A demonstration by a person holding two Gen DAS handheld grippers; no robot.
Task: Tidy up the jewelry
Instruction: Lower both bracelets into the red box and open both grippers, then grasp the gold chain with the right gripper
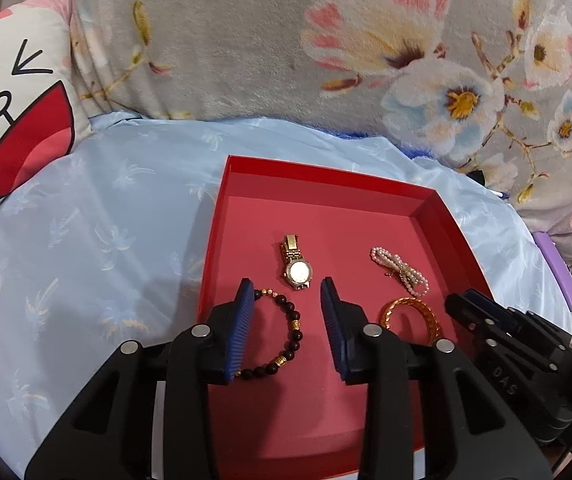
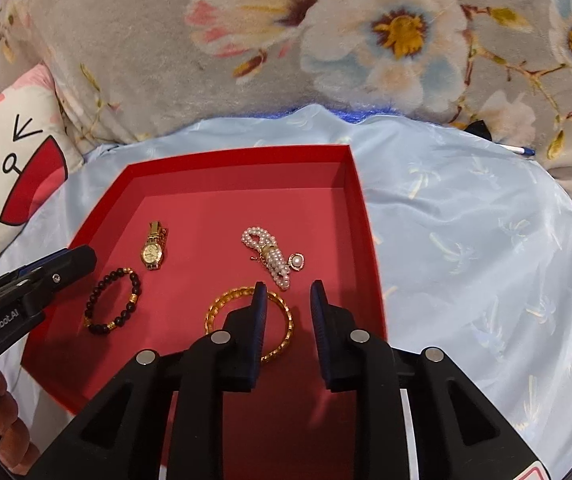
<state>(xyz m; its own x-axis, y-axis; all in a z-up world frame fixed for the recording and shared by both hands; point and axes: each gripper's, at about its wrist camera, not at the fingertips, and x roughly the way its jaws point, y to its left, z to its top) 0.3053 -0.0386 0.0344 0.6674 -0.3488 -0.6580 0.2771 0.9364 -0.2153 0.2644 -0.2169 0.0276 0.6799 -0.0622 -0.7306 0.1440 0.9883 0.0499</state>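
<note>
Jewelry lies sorted in the tray [image 2: 359,184]; I judge placing done. Both hand-held grippers, left [image 1: 287,292] and right [image 2: 286,294], hang released, empty; next, withdraw.

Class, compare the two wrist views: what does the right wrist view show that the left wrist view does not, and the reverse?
Only the right wrist view shows the small round pearl pendant in a gold frame, beside the pearl strand, and a person's fingers. Only the left wrist view shows more of the purple object at the cloth's edge. Both show the red cardboard tray, gold wristwatch, black beaded bracelet, gold bangle, white pearl strand, and both grippers, left and right, open.
</note>
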